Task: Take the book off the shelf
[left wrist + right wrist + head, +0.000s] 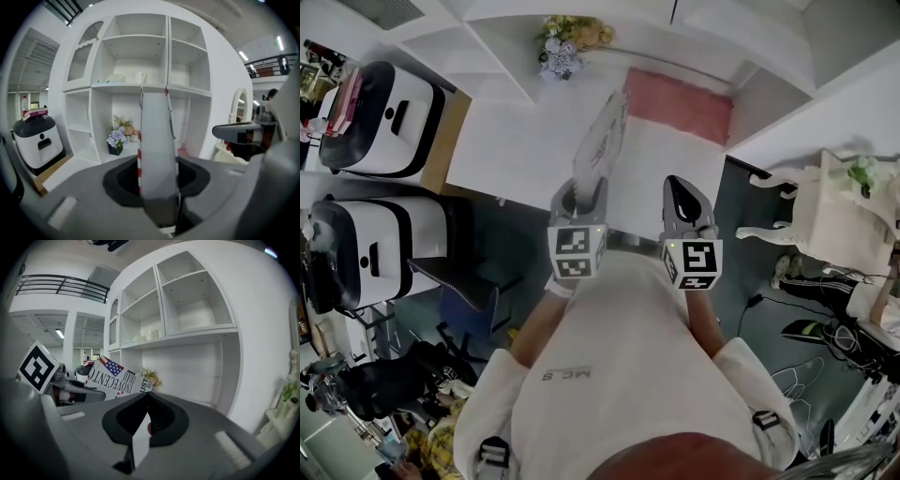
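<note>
Pinching the book [157,150] near its lower end, the left gripper [578,197] has its jaws pressed on the two covers. The book stands up out of the jaws, leaning a little forward and edge-on to that gripper's own camera. Gripping across the covers looks like the reason it stays stiff and does not flop open.

Just to its right the right gripper [686,192] is level with it. Its jaws are pressed together on nothing and it does not touch the book. One grip seems enough for so thin a book, so this gripper probably only stands by. From its own view the book's printed cover shows off to the left.

Ahead of both grippers stands the white shelf [140,86]. The book is out in front of it, clear of every compartment, so the taking-off looks done and only carrying it away remains. Flowers [119,135] sit in a lower compartment ahead and left of the left gripper, well apart from the book.
</note>
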`<state>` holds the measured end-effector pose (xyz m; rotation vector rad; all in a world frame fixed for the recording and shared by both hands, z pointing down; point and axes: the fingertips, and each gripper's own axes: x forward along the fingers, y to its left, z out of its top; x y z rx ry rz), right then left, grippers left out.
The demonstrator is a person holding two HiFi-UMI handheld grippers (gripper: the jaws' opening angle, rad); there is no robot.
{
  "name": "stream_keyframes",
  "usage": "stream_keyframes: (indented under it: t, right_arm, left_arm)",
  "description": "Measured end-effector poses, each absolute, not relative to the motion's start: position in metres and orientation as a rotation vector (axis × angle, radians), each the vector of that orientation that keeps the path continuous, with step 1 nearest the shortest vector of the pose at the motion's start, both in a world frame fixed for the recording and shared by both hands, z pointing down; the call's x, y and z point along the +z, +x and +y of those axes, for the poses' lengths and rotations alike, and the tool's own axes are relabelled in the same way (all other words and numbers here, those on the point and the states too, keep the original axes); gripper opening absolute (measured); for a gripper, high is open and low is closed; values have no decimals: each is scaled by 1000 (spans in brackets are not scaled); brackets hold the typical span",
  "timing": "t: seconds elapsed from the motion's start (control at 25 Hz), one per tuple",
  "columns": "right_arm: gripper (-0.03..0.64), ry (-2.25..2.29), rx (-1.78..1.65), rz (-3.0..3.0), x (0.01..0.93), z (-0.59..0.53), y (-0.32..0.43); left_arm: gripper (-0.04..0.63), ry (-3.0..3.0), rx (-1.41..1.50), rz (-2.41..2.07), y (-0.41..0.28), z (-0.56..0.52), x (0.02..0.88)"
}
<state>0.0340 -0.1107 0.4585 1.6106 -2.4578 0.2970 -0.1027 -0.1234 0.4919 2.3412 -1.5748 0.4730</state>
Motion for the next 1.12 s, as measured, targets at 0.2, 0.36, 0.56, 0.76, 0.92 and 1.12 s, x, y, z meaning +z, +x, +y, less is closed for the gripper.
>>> stream_keyframes:
  t: [0.2,0.36,0.56,0.76,0.92,1.12]
  right_arm:
    - [-5,1598,363,-2438,478,-109,37]
    - [-5,1580,359,-2427,489,-105,39]
    - [-5,1561,319,-2408,497,-105,39]
    - [-5,1564,344,-2408,499,-105,39]
    - [-5,1566,350,-2403,500,-109,40]
    - [-5,1568,352,-2408,498,-113,43]
  left_arm:
    - [160,2316,522,-1543,-102,-120,512]
    - [160,2302,538,-1534,-101,-118,520]
    - [160,2304,557,-1499,-95,-113,526]
    - [160,2314,561,-1477,-90,-111,528]
    - [160,2316,557,-1478,-88,-113,529]
    - [160,2308,556,-1494,-89,-115,527]
